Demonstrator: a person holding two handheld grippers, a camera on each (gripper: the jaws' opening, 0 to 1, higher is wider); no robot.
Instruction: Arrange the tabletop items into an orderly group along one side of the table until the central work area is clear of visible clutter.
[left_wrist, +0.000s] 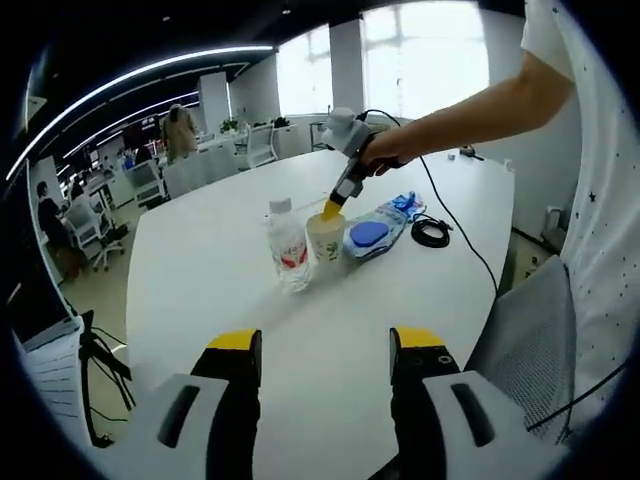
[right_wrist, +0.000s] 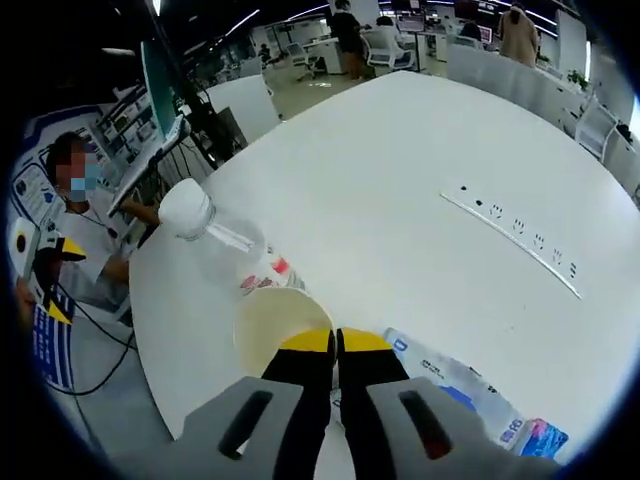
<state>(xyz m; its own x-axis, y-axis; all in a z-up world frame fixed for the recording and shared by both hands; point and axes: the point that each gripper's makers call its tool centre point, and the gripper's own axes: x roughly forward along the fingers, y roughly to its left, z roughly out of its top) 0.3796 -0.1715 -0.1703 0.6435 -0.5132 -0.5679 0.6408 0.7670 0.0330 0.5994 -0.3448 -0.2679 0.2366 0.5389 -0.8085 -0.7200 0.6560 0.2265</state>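
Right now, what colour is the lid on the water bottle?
White. The bottle has a white cap, clearest in the right gripper view.

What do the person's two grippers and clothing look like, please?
The left gripper has pale grey jaws with black slots and yellow-and-black tips. The right gripper looks the same, and trails a black cable. The person wears a white short sleeve with small dark specks.

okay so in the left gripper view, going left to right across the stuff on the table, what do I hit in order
Water bottle → paper cup, with the right gripper at its rim → blue wipes pack → coiled black cable.
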